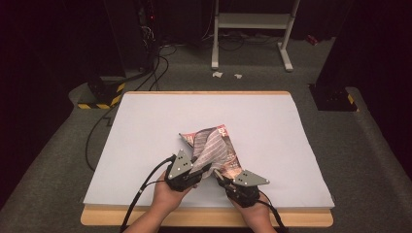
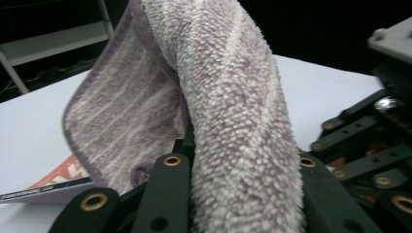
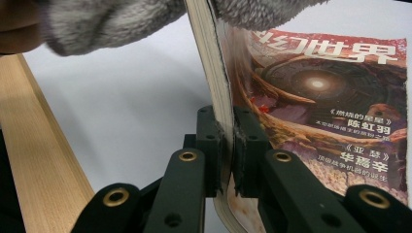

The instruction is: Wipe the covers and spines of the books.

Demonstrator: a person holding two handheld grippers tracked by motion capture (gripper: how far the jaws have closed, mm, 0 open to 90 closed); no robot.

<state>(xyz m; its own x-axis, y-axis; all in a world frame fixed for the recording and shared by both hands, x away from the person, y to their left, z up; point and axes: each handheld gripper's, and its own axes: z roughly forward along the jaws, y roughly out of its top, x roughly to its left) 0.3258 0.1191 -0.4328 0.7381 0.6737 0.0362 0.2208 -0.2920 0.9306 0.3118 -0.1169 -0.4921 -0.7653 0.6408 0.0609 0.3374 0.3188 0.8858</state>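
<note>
At the bottom of the high view two hands come in, cut off at the wrists by the frame edge, each carrying a tool with a grey plate on top. The left tool (image 1: 206, 170) sits just left of centre and the right tool (image 1: 221, 178) just right of it, close together over the near part of the counter (image 1: 145, 126). In the left gripper view the jaws are clamped on a fluffy lilac striped towel (image 2: 233, 121), which rises between them and fills the middle of the frame; the pads themselves are buried in the pile and cannot be made out, and the towel's top runs off the upper edge. In the right gripper view the jaws are pressed together on the edge of a magazine (image 3: 330, 107), lifting part of it upright; how many pages are caught cannot be told. Its cover, at the right of that frame, carries Chinese lettering, and the towel hangs over its top edge. From above, towel (image 1: 210, 145) and magazine (image 1: 228, 155) lie at the centre of the white-covered counter, the towel draped across the magazine and hiding most of it. Beyond the counter, in the upper part of the frame, a dim floor holds cables (image 1: 150, 73) and a white stand (image 1: 252, 29), cut off at the top.
</note>
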